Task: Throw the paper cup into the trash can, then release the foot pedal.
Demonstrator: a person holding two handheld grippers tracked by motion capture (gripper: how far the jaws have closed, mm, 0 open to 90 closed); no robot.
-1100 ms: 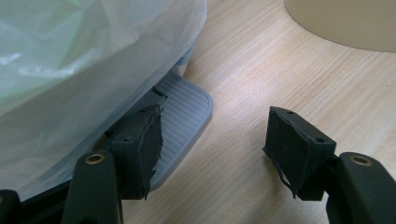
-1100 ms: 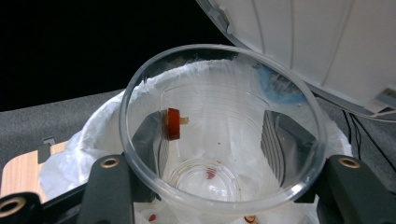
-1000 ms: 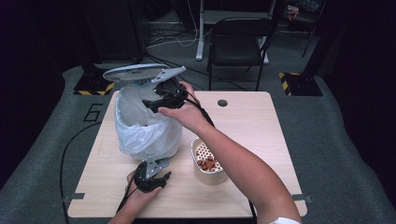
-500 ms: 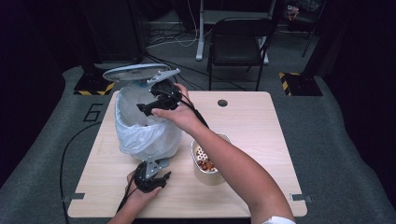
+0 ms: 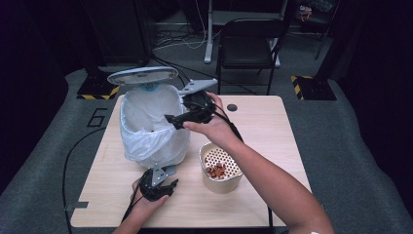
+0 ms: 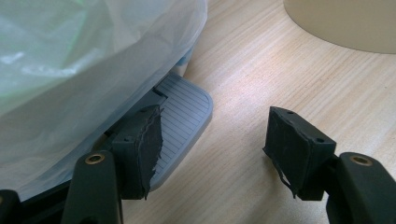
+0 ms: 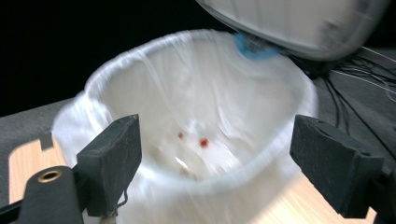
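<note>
High view: right gripper [image 5: 171, 118] has moved back over the bin [image 5: 153, 129], jaws open, empty; cup [image 5: 221, 167] at 4 o'clock from the bin.
Left gripper view: jaws open, pushing the pedal [image 6: 180, 121]; lid [image 5: 142, 75] stays up.
Right gripper view: red bits [image 7: 203, 142] now inside the bag.

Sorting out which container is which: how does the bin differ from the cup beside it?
The bin is taller and wider than the cup. The bin is lined with a white plastic bag and has a lid standing open; the cup is beige, unlined and lidless. The bin holds a few red bits; the cup holds a larger heap. Both stand upright on the table.
</note>
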